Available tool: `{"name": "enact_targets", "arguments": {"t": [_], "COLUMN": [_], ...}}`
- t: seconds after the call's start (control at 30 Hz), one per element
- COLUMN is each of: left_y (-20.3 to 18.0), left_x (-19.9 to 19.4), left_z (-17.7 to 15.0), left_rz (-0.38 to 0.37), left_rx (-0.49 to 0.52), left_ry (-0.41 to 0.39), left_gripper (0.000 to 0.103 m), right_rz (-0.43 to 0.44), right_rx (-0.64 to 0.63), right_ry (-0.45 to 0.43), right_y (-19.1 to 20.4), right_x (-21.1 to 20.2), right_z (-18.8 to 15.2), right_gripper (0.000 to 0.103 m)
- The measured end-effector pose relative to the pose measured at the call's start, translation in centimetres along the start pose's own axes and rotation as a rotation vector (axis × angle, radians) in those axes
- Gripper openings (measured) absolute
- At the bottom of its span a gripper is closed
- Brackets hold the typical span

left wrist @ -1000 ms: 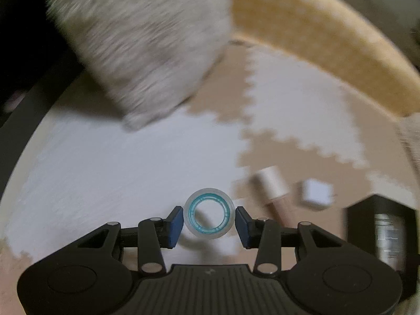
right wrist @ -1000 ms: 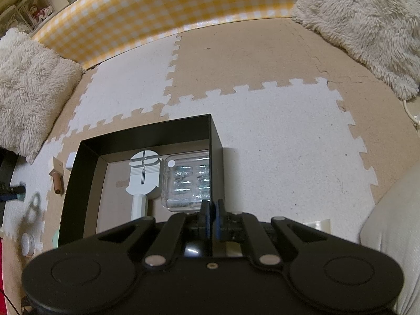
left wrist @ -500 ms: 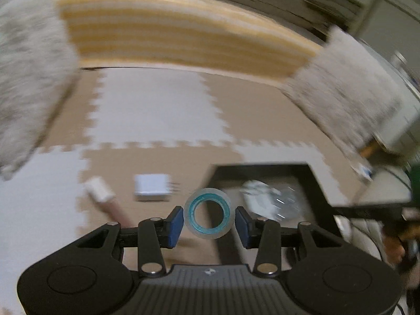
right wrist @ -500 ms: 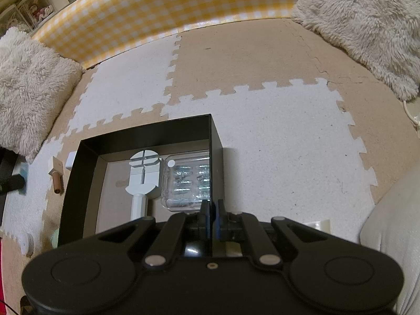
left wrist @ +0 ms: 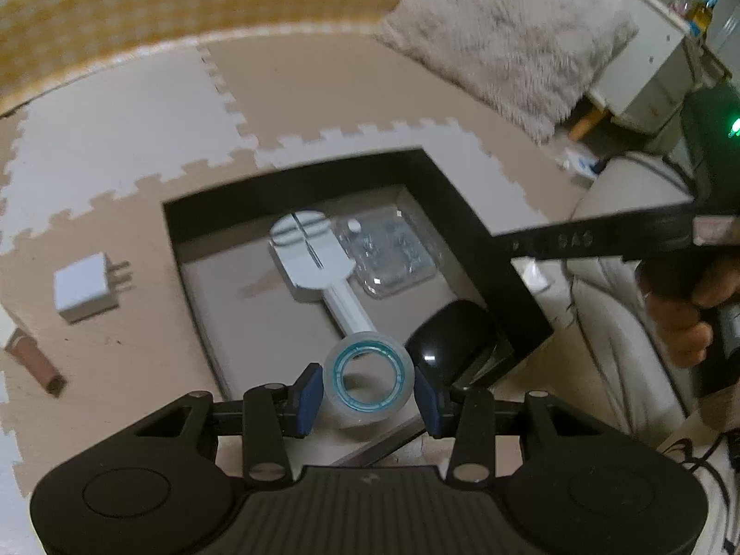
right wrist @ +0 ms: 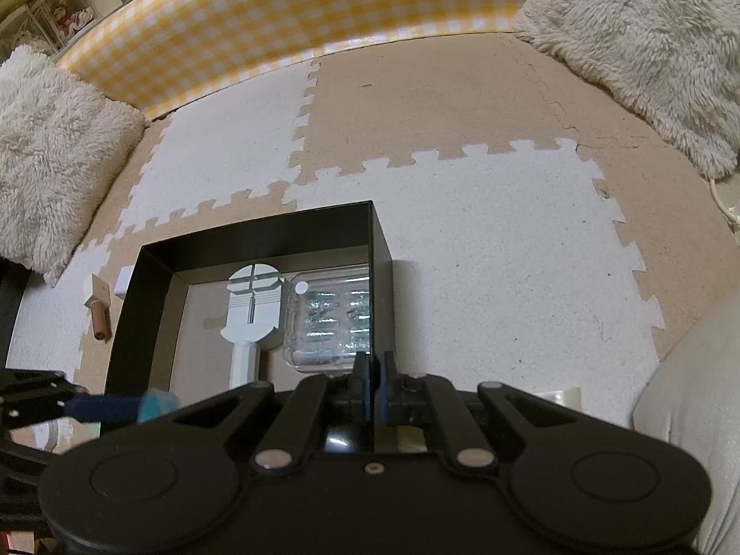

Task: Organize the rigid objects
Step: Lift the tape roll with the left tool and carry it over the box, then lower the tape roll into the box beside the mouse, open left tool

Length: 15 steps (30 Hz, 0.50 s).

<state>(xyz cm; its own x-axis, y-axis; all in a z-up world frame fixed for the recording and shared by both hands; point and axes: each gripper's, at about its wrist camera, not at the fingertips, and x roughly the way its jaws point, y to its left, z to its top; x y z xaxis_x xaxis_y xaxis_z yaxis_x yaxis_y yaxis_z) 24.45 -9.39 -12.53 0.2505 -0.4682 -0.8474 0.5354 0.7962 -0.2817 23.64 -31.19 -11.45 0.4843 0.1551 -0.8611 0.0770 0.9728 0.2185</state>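
- Your left gripper is pinching the tape roll between its blue pads, and the roll hangs over the near edge of the black box.
- You're at the drop-off step, as I read it: roll carried, box under it, release not yet made.
- Next move calls for lowering into the bare floor patch on the left half of the box, then parting the pads.
- Your right gripper has its fingers pressed together on the box's right wall, steadying it; your hand shows on its grip.
- Already inside: a white tool, a clear case beside it, and a black mouse at the near right corner.
- The mouse and the tool's handle sit just beside the roll, so keep left of them.
- Outside on the mat wait a white plug and a brown tube.
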Motion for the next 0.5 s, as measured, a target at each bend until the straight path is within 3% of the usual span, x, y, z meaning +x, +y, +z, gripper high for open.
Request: {"name": "enact_targets", "arguments": {"t": [0.5], "left_y": [-1.0], "left_x": [3.5], "left_z": [0.3], "left_rz": [-0.004], "left_rx": [0.021], "left_ry": [0.064], "left_gripper": [0.045], "right_rz": [-0.001], "right_rx": [-0.001], "right_ry": [0.001], "right_y": [0.0], "right_x": [0.1], "right_z": [0.0], "right_gripper": [0.005]}}
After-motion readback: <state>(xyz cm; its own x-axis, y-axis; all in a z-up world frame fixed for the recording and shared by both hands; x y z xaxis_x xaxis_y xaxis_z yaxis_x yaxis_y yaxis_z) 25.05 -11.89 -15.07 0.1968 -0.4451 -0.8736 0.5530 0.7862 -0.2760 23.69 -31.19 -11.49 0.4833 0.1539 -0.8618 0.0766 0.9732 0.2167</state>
